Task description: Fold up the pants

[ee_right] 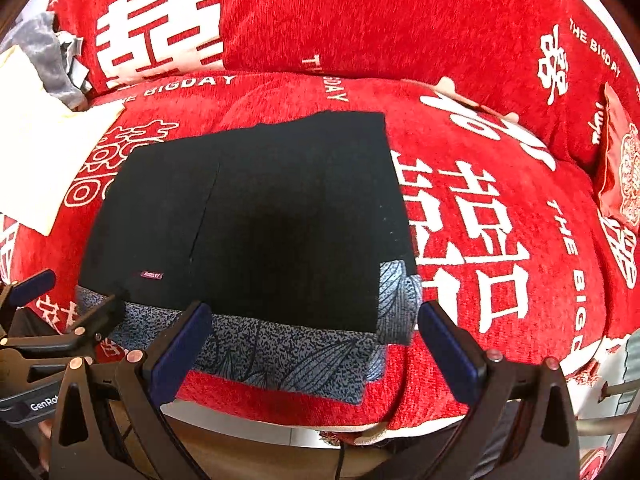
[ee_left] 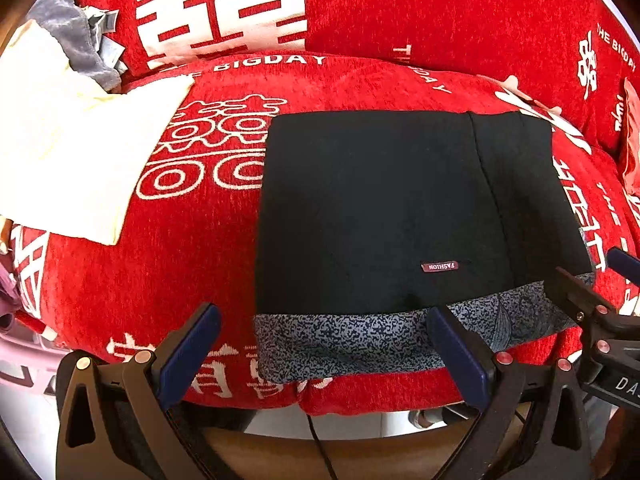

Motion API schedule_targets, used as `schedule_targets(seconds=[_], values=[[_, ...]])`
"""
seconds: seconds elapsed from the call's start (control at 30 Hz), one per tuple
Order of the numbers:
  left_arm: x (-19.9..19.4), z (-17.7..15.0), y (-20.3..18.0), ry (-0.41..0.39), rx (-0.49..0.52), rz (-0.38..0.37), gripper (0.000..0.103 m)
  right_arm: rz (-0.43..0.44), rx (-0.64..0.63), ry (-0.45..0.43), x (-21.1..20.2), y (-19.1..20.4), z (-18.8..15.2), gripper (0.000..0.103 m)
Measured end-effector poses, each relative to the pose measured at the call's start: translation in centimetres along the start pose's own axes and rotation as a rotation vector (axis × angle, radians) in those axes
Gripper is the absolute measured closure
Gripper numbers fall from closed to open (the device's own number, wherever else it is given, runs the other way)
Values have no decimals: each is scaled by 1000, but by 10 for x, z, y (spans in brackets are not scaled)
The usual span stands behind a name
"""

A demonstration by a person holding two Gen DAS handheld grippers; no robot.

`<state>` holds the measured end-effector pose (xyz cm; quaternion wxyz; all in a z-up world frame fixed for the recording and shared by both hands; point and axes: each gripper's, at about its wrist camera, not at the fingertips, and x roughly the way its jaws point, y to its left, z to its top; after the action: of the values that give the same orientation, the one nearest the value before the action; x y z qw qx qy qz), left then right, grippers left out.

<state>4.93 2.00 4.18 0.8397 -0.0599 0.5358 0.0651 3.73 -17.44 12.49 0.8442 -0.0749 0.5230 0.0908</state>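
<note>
The black pants [ee_left: 380, 208] lie folded flat on the red sofa cushion [ee_left: 192, 264] — soft, light and floppy. Both your left hand-held gripper [ee_left: 320, 344] and right hand-held gripper [ee_right: 316, 340] hang wide apart, holding nothing. Pinch the near speckled grey hem [ee_left: 360, 340].

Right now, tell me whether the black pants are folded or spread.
Folded: the black pants lie as a compact rectangle on the red sofa cover, layered edges showing.

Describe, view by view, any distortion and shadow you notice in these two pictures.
Left wrist view: fisheye bends the red sofa cover into a bulge; corners go black. Right wrist view: same curving, and a darker shadow patch sits mid-way on the black pants.
</note>
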Motion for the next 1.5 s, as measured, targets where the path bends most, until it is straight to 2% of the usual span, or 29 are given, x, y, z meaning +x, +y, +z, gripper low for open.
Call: schedule_targets(seconds=[0.1,0.73,0.97,1.27,1.5], values=[[-2,-1,0,-7,2,26,0,3,2,4,0,1,-1,0],[2,-1,-5,23,23,23,0,-6,-11,21,3,7,-3,0],[5,-1,0,49,-3,-36,0,-5,-5,21,2,5,-3,0],[-3,-2,-7,14,33,49,0,-6,-9,16,0,4,-2,0],[-2,-4,-8,20,36,67,0,-5,-8,16,-1,3,-2,0]])
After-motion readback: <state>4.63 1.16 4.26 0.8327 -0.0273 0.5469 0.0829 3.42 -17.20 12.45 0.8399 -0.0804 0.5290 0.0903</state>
